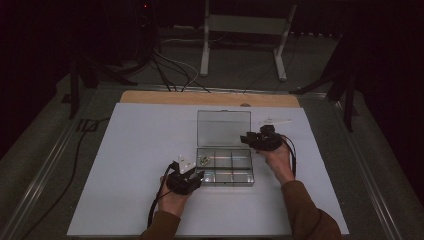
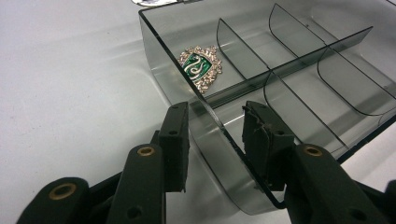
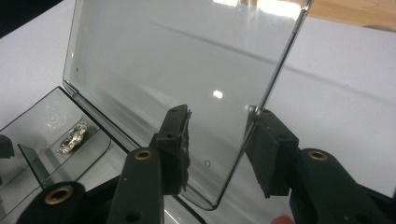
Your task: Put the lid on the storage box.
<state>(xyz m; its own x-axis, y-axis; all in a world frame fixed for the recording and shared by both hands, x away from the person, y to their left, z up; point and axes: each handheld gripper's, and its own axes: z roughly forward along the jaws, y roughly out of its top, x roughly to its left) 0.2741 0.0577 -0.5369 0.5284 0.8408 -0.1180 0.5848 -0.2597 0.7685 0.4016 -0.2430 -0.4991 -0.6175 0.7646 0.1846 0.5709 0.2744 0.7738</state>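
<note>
A clear smoky plastic compartment box (image 1: 225, 182) lies on the white sheet, its lid (image 1: 223, 127) standing open at the back. A green and silver crest badge (image 1: 204, 160) (image 2: 201, 67) rests in the rear left compartment. My left gripper (image 1: 197, 176) (image 2: 215, 135) straddles the box's (image 2: 163, 51) rounded front left corner, one pad outside and one inside, both against the wall. My right gripper (image 1: 246, 140) (image 3: 217, 140) stands around the lid's (image 3: 187, 56) right edge. Its right pad touches that edge, while the left pad stands off the lid's face. The badge (image 3: 72, 137) shows low on the left in the right gripper view.
The white sheet (image 1: 140, 150) covers most of the table, with a wooden strip (image 1: 210, 97) along its far edge. Beyond it stand a white frame's legs (image 1: 245, 25) and loose cables (image 1: 170, 70) on the floor. The box's other compartments hold nothing.
</note>
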